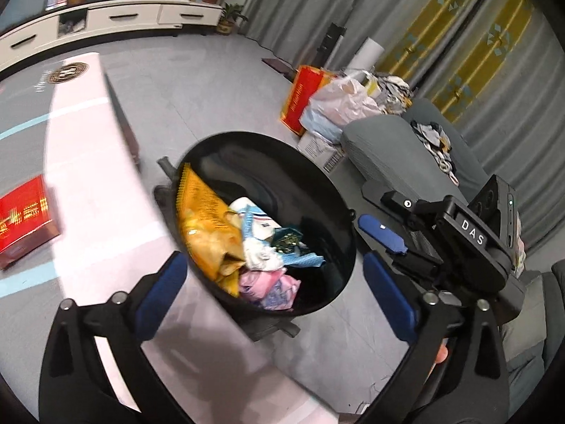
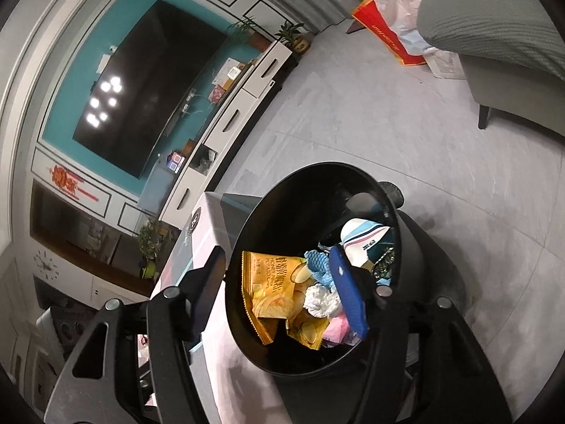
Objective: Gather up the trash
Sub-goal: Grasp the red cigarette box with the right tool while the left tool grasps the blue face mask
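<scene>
Black bin (image 1: pixel 328 190) holds yellow chip bag (image 1: pixel 204 222), white tissue (image 2: pixel 321 300), blue cloth (image 2: pixel 317 265), pink wrapper (image 1: pixel 268 284). Left gripper (image 1: pixel 275 289) fingers spread wide, nothing between; right gripper (image 2: pixel 282 289) fingers apart, empty.

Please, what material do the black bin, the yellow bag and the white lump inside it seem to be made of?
Bin: probably hard plastic, smooth and slightly glossy; its inner wall shows soft reflections.
Yellow bag: likely thin printed plastic film, shiny; it is creased and has a serrated edge.
White lump: looks like crumpled tissue paper, matte with soft folds; thin cloth cannot be ruled out.
</scene>
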The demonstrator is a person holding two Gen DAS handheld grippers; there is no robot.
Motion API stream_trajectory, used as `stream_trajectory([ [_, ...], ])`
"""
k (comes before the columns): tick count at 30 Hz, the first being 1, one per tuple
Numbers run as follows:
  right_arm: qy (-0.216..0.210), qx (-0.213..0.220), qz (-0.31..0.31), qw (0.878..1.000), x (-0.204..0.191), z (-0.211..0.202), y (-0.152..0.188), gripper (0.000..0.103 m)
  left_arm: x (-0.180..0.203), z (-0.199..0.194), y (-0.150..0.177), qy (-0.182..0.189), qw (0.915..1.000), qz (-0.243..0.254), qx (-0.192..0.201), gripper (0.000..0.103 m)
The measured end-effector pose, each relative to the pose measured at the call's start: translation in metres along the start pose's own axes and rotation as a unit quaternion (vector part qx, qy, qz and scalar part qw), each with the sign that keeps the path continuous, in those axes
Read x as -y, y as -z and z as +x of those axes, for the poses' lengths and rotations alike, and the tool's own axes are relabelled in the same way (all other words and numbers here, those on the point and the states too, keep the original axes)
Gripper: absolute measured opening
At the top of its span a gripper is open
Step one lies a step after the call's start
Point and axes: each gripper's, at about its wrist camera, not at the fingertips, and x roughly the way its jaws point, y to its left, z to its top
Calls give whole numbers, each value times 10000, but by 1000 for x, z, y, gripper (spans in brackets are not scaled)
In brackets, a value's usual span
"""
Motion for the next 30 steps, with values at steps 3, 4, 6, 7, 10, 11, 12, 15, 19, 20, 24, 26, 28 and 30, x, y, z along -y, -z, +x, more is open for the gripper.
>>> stream_trajectory([
  [3,67,1,-220,9997,-10,2,4,65,-7,-17,5,-221,9996,-32,191,100],
  [4,95,-1,-305,9995,-14,2,6,66,-9,-21,5,-274,9993,-48,237,100],
  [6,135,-18,-464,9988,-21,4,8,66,-16,-33,9,-356,9986,-103,370,100],
  [7,152,-25,-580,9982,-26,5,11,66,-19,-37,10,-368,9982,-139,443,100],
  [10,206,-39,-918,9956,-41,8,17,74,-30,-57,16,-447,9957,-207,788,100],
  [11,231,-37,-1023,9945,-46,8,19,76,-33,-65,20,-494,9945,-179,908,100],
  [12,240,-40,-1183,9927,-54,9,23,78,-37,-72,22,-509,9936,-154,1001,100],
  [15,125,-124,-1620,9866,-75,15,35,83,-53,-91,31,-571,9928,-72,1049,100],
  [19,127,-363,-2257,9734,-107,31,59,89,-91,-116,46,-837,9886,-468,1157,100],
  [20,160,-410,-2408,9696,-113,35,65,90,-103,-122,50,-852,9875,-586,1191,100],
  [24,361,-641,-3271,9421,-148,56,99,94,-141,-145,66,-1248,9809,-753,1289,100],
  [26,420,-727,-3659,9269,-164,68,118,94,-155,-150,68,-1454,9794,-717,1205,100],
  [28,419,-798,-3968,9135,-179,81,132,94,-170,-154,68,-1595,9795,-660,1039,100],
  [30,408,-865,-4157,9045,-188,92,144,95,-187,-159,66,-1783,9758,-710,1044,100],
])
